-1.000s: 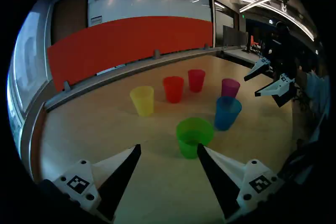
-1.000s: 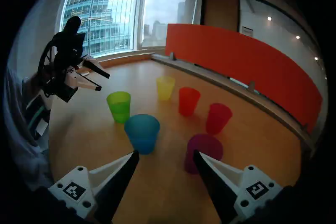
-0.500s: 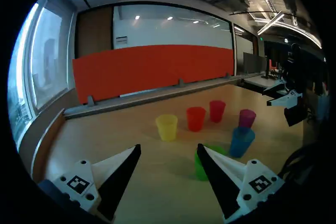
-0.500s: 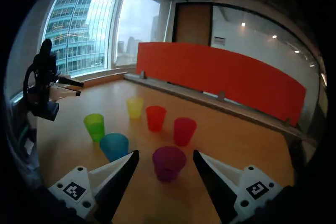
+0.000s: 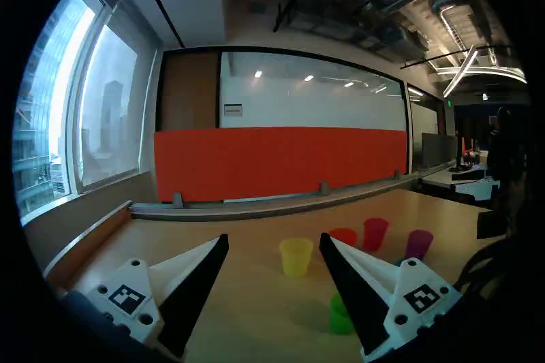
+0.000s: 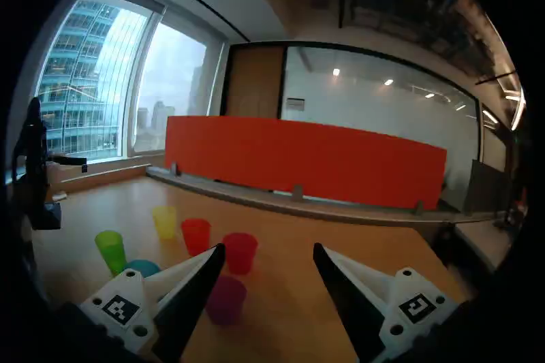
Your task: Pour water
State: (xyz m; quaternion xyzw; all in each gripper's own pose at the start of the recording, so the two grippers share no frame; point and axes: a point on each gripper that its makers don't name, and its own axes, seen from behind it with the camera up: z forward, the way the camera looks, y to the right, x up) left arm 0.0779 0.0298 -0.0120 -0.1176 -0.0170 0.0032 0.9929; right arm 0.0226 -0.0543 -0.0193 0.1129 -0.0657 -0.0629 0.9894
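Several coloured plastic cups stand grouped on the wooden table. In the left gripper view the yellow cup sits just beyond my left gripper, which is open and empty. The orange cup, red cup and purple cup stand farther right, and the green cup is low beside the right finger. In the right gripper view my right gripper is open and empty. The red cup, purple cup, orange cup, yellow cup, green cup and blue cup lie to its left.
A long orange partition runs along the table's far edge, with a glass wall behind it. Large windows are at the left. The other gripper hovers at the far right of the left gripper view. Bare tabletop lies right of the cups.
Both views have swung upward and level with the table. The cups have dropped low in each view and look smaller and farther. Both grippers stayed open.
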